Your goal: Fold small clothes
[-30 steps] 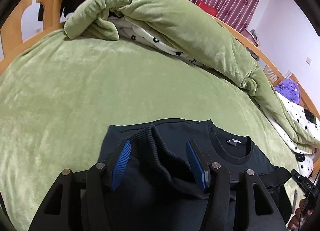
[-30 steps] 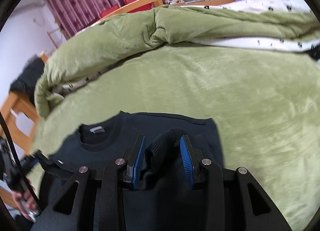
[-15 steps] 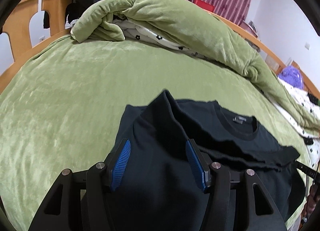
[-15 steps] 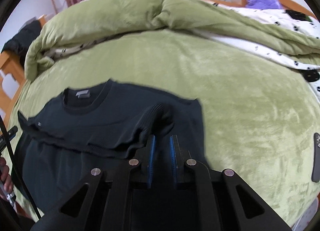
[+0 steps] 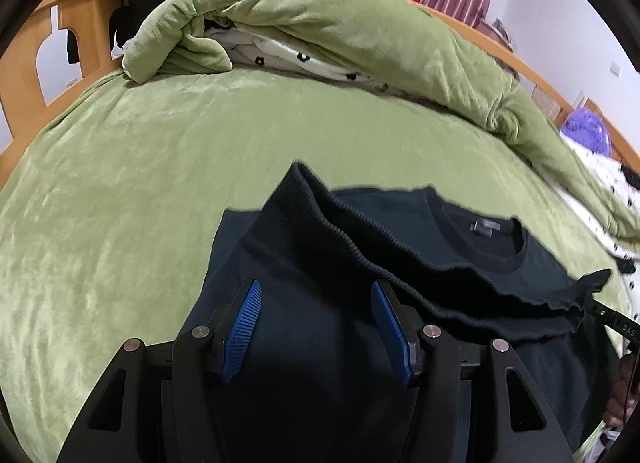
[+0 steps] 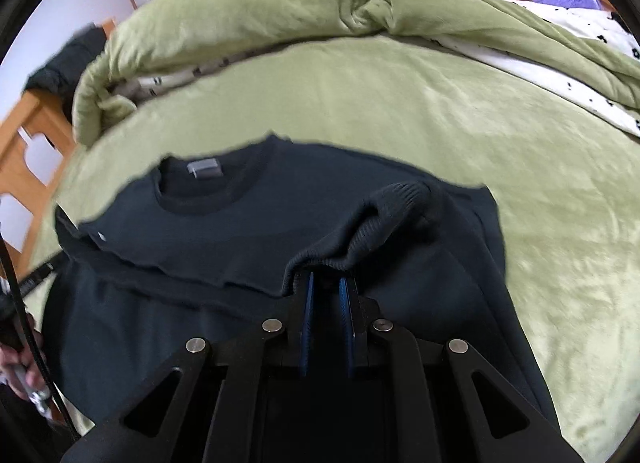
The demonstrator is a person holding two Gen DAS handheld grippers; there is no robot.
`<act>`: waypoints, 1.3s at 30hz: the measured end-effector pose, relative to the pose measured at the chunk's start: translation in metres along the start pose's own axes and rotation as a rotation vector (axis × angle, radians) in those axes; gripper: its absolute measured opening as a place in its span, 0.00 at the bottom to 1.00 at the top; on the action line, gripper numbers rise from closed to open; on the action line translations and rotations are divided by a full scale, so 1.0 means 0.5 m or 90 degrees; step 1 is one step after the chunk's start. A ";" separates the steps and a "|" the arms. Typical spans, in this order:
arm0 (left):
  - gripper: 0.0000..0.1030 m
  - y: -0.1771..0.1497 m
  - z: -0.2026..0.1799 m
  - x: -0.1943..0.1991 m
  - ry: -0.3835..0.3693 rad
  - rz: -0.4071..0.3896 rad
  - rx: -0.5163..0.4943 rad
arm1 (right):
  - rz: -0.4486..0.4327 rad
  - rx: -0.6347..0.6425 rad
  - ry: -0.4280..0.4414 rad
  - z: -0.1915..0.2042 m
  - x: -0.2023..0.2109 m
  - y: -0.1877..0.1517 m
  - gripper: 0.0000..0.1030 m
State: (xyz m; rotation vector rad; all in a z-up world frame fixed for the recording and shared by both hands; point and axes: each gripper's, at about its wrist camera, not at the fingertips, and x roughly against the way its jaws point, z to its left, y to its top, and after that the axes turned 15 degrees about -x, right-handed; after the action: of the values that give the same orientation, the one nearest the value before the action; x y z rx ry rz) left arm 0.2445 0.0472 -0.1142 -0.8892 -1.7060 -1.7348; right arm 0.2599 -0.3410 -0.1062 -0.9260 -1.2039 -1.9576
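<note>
Sweater, dark and small, lies on the green bed cover just ahead of both grippers, its neck with the grey label at the far end. Its long axis runs from the grippers away toward the rolled quilt. The right gripper is pressed together, pinching the ribbed hem. The left gripper stands half spread over the cloth; whether it grips is not clear. To fold well, both hem corners should probably travel level toward the shoulders, keeping the edge straight.
</note>
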 end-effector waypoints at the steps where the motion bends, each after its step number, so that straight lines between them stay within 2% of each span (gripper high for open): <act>1: 0.53 0.007 0.004 0.000 0.002 -0.007 0.008 | -0.012 -0.021 0.013 -0.004 0.000 0.013 0.14; 5: 0.53 0.023 0.026 -0.009 0.011 -0.014 0.046 | -0.047 -0.105 0.045 -0.030 -0.002 0.052 0.14; 11: 0.53 0.026 0.045 -0.026 0.013 -0.003 0.068 | -0.060 -0.135 0.007 -0.046 -0.021 0.068 0.16; 15: 0.53 0.026 0.036 -0.032 0.004 0.006 0.054 | -0.016 -0.097 0.002 -0.024 -0.026 0.059 0.16; 20: 0.53 0.026 0.004 -0.044 -0.005 0.023 0.014 | 0.044 -0.021 -0.008 0.014 -0.031 0.009 0.16; 26: 0.53 0.026 -0.038 -0.056 -0.058 0.034 -0.010 | 0.100 0.038 0.050 0.073 -0.059 -0.038 0.16; 28: 0.53 0.030 -0.043 -0.053 -0.065 0.025 -0.005 | 0.083 0.061 0.059 0.097 -0.064 -0.044 0.16; 30: 0.53 0.035 -0.042 -0.050 -0.057 0.019 0.000 | 0.035 0.069 0.053 0.107 -0.058 -0.041 0.16; 33: 0.53 0.038 -0.029 -0.047 -0.053 0.010 0.023 | -0.004 0.031 0.047 0.092 -0.053 -0.021 0.15; 36: 0.53 0.038 -0.015 -0.049 -0.044 0.012 0.036 | -0.005 -0.021 0.034 0.059 -0.059 0.000 0.16; 39: 0.53 0.033 -0.011 -0.056 -0.045 0.024 0.040 | -0.001 -0.031 0.014 0.043 -0.066 0.003 0.16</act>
State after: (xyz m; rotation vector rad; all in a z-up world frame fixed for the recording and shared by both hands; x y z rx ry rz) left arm 0.2744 0.0391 -0.1252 -0.9578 -1.7680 -1.6335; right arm 0.2839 -0.3163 -0.1259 -0.9249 -1.1492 -2.0022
